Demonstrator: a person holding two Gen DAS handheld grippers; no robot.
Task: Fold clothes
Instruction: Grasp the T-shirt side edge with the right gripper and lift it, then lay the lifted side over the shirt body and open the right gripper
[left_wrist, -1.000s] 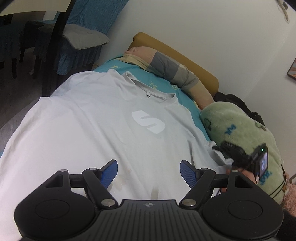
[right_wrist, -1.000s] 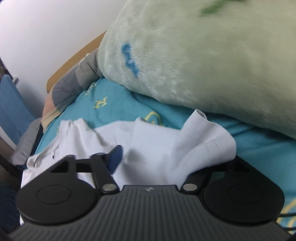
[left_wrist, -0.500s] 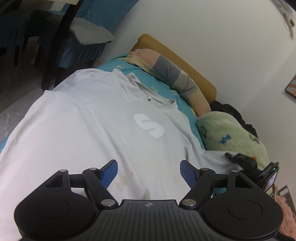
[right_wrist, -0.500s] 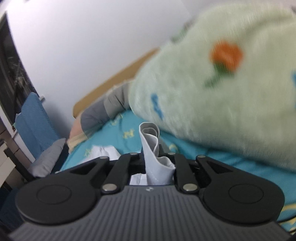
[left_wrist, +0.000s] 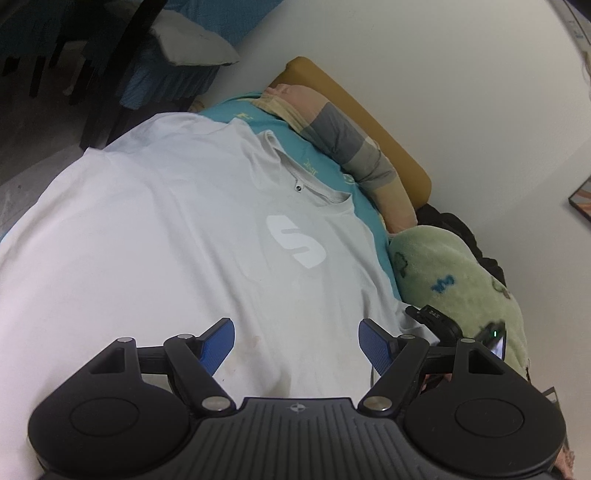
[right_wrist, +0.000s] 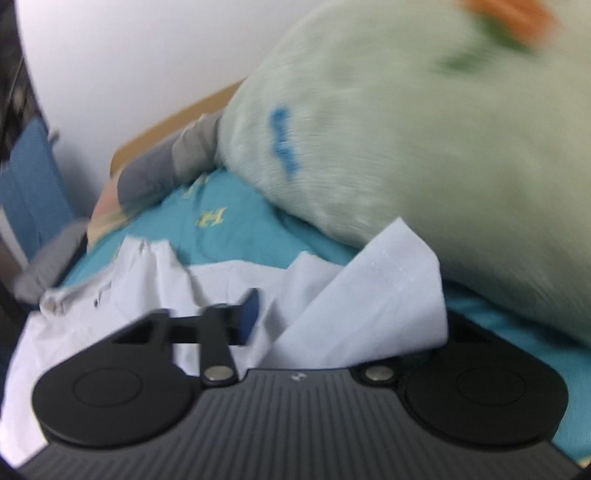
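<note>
Fingers of the left gripper (left_wrist: 296, 341) stand wide apart above the lower front of the white T-shirt (left_wrist: 177, 236), holding nothing. The right gripper (right_wrist: 314, 314) is spread too, one finger hidden under the shirt's lifted sleeve (right_wrist: 373, 295). The shirt lies flat, chest up, on the teal sheet (right_wrist: 221, 221), beside the green plush blanket (right_wrist: 424, 147).

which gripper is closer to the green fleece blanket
Right. The right gripper sits at the shirt sleeve directly beside the green fleece blanket. The left gripper hangs open over the white t-shirt, farther from it.
</note>
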